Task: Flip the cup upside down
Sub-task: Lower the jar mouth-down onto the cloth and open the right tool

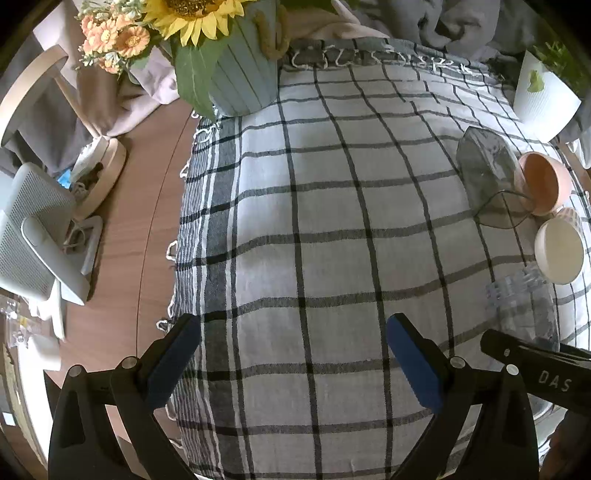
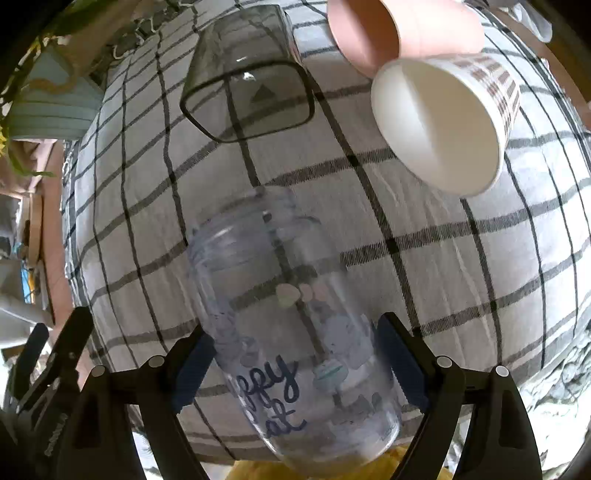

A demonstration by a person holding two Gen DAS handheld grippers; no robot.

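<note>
A clear plastic cup point(image 2: 295, 332) with blue lettering and a threaded rim lies between the fingers of my right gripper point(image 2: 295, 363), rim pointing away. The blue pads press its sides, so the gripper is shut on it. The cup also shows in the left wrist view point(image 1: 524, 310) at the right, with the right gripper's finger over it. My left gripper point(image 1: 291, 358) is open and empty above the checked cloth point(image 1: 332, 221).
A smoky glass point(image 2: 247, 74), a pink cup point(image 2: 388, 29) and a white patterned paper cup point(image 2: 443, 122) lie on their sides beyond the clear cup. A blue flower pot point(image 1: 243, 74) and a white pot point(image 1: 543, 99) stand at the back. A fan point(image 1: 33, 236) stands left.
</note>
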